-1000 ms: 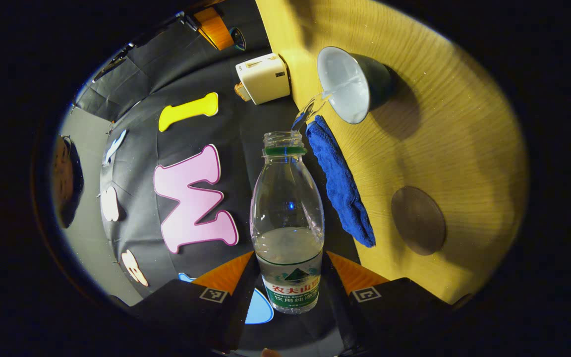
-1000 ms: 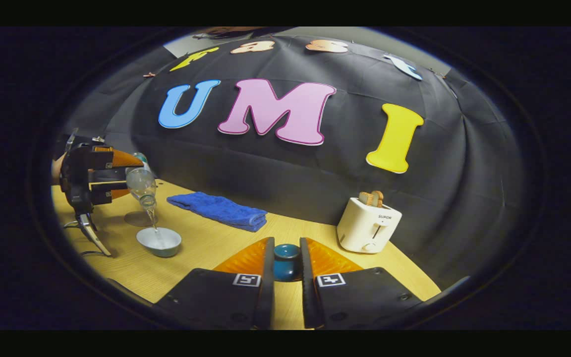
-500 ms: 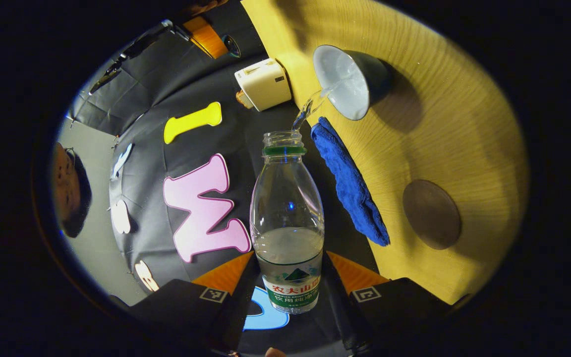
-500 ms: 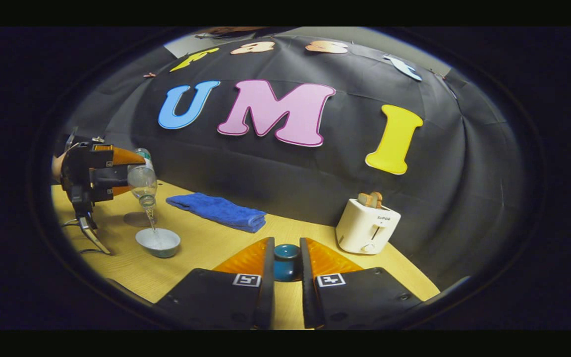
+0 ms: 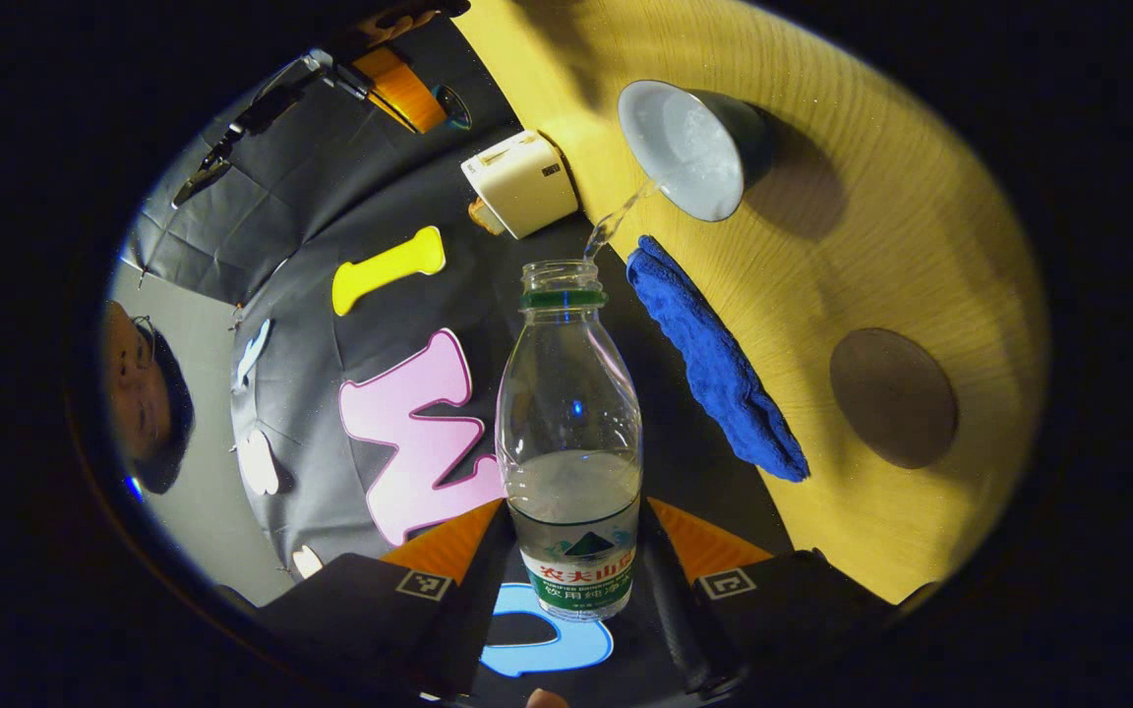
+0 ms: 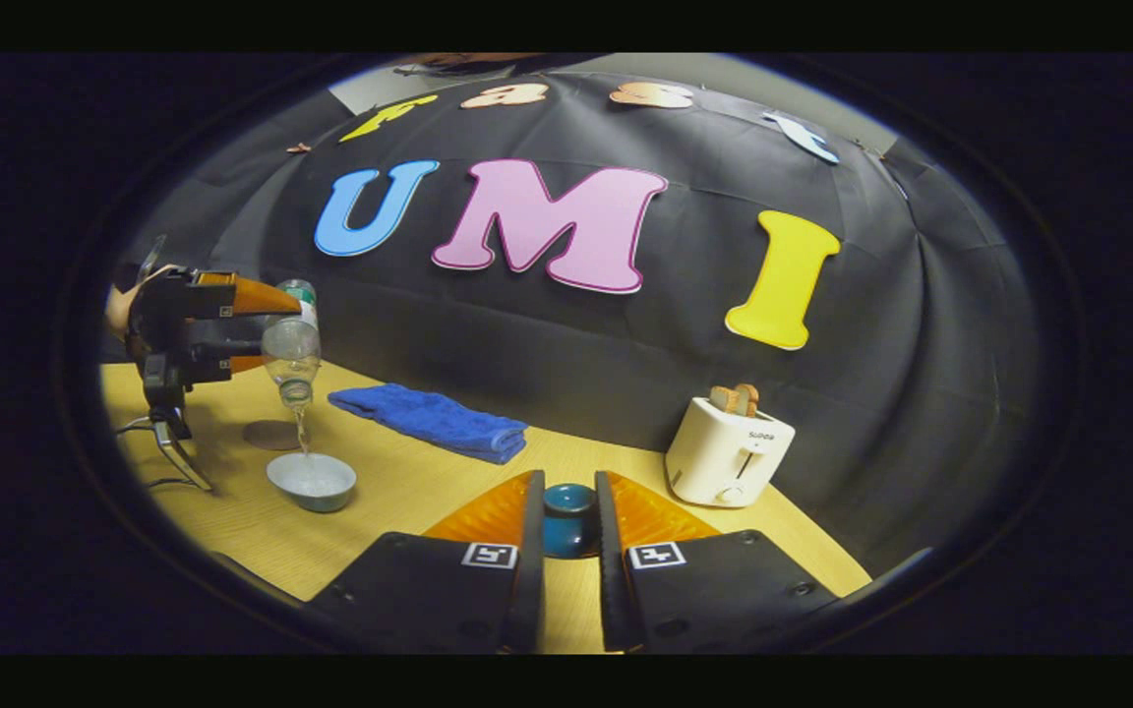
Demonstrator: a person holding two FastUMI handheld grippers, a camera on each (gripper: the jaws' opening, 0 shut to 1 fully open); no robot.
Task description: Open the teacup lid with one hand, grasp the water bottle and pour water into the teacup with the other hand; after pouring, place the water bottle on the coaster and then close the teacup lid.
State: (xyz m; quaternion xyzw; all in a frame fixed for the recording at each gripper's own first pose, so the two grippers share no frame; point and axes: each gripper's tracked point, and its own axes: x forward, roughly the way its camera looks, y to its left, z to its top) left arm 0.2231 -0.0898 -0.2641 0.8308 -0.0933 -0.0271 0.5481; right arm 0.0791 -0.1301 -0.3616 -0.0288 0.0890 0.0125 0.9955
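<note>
Most of the dark blue teacup lid (image 6: 567, 519) is hidden between the right gripper (image 6: 567, 531) fingers, which are clamped on its knob above the yellow wooden table (image 6: 409, 492). The left gripper (image 5: 571, 560) pinches the clear plastic water bottle (image 5: 569, 442), tilted mouth-down, a thin stream falling into the open pale-lined teacup (image 5: 686, 147), which holds some water. Beside the teacup lie the folded blue towel (image 5: 714, 364) and, farther along, the bare round brown coaster (image 5: 891, 396); a white toaster (image 6: 729, 447) stands near the table's far edge.
</note>
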